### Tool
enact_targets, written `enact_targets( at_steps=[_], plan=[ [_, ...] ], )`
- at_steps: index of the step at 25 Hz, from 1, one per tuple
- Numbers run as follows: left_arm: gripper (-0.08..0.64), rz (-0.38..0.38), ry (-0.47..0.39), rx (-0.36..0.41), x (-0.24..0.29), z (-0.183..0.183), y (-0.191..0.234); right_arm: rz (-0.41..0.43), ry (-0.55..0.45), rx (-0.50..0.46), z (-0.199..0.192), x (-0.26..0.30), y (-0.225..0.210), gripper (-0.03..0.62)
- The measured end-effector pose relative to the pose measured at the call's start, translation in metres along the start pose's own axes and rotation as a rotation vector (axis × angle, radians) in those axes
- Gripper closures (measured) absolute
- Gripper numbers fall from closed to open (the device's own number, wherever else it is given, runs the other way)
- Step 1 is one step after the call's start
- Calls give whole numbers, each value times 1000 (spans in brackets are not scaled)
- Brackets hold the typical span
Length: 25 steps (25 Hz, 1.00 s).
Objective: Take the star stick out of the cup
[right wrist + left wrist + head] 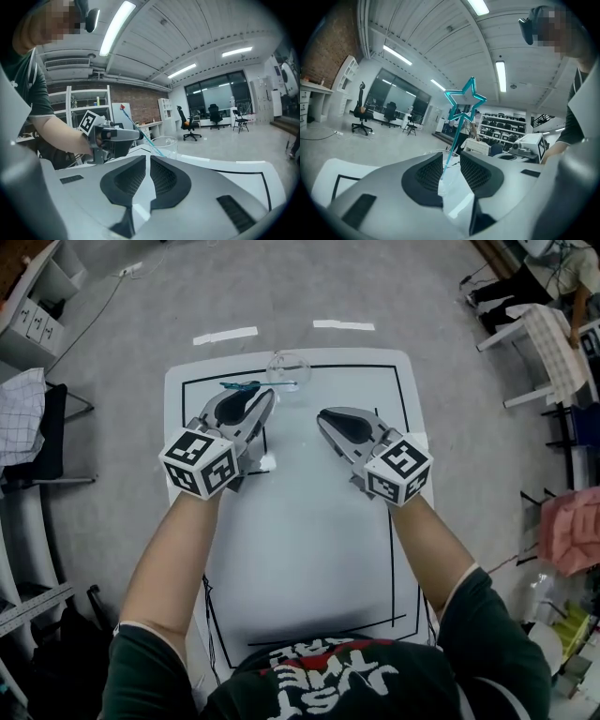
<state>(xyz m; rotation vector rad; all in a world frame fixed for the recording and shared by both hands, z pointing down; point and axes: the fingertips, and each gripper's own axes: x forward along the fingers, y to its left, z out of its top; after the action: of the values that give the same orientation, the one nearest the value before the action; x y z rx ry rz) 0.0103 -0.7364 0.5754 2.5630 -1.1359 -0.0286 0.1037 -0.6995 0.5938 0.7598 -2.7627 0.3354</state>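
A clear cup (pixel 288 367) stands at the far side of the white table (pixel 309 549). The teal star stick (pixel 251 385) leans left from it, star end up and its lower end at the cup's mouth. My left gripper (pixel 265 395) is shut on the stick's shaft beside the cup. In the left gripper view the stick (pixel 452 145) rises from between the jaws of this gripper (pixel 451 161). My right gripper (pixel 323 416) hovers to the right of the cup, shut and holding nothing. The right gripper view shows this gripper (pixel 147 164), the cup (pixel 171 144), the stick (pixel 154 146) and the left gripper (pixel 138 134).
A black rectangle outline (pixel 398 427) is drawn on the table top. Two white tape strips (pixel 225 336) lie on the floor past the far edge. An office chair (pixel 42 437) stands to the left and a white chair (pixel 539 348) to the right.
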Motion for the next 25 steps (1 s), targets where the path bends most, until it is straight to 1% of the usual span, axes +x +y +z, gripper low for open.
enact_targets(
  at_steps=[7,11,14,21,25],
  plan=[
    [457,20,-11,33,12,3,1,2,11,9,-12,2,-4,555],
    [514,31,0,43,13,0,2,-2,15,13,-15,0,-4,555],
    [537,36,-13,38,12,2,4,-5,14,15,-16,-2,-4,555],
    [541,37,-43,30,6,22,1,-14,17,14,-10,-11,0,555],
    [541,27,-54,51,1,42,-5,-27,14,4,0,-18,3,555]
  ],
)
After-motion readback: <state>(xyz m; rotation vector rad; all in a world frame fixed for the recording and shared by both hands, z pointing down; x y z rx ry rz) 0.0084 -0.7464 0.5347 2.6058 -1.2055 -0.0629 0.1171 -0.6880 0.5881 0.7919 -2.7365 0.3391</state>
